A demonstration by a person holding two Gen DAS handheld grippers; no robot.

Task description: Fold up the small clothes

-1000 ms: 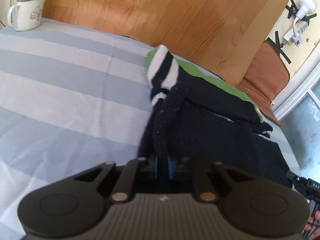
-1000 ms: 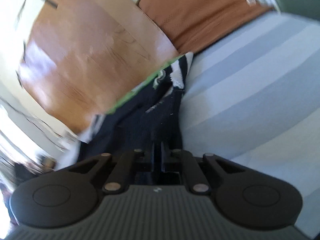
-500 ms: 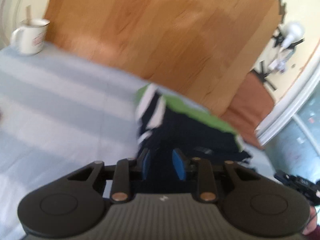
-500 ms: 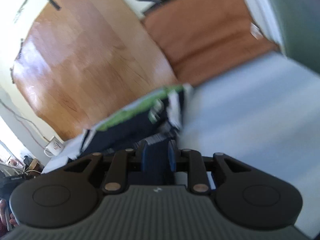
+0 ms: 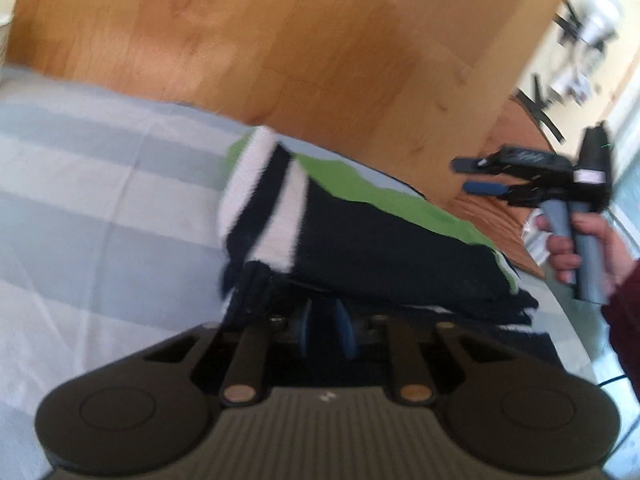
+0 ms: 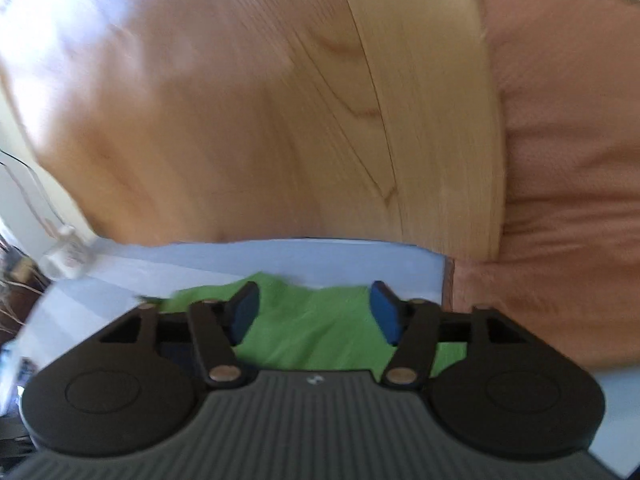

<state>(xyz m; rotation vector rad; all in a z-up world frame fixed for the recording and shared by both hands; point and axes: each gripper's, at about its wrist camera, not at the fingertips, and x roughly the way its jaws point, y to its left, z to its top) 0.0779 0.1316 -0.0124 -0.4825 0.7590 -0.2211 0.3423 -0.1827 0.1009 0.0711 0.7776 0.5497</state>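
A small garment (image 5: 376,248), black with white stripes and a green edge, lies folded on the striped blue and white cloth (image 5: 100,208). My left gripper (image 5: 325,326) is open a little and empty, just above the garment's near edge. My right gripper (image 6: 314,312) is open wide and empty, raised over the green part (image 6: 304,320). It also shows in the left wrist view (image 5: 480,176), held up in a hand at the right, apart from the garment.
A wooden headboard (image 5: 280,40) stands behind the cloth. A brown cushion (image 6: 568,160) is at the right. A lamp and cables (image 5: 592,20) are at the far right. A white mug (image 6: 66,256) stands at the far left.
Both grippers let go of the garment and opened. The garment now lies folded on the cloth. The right gripper has lifted up and away, opening wider.
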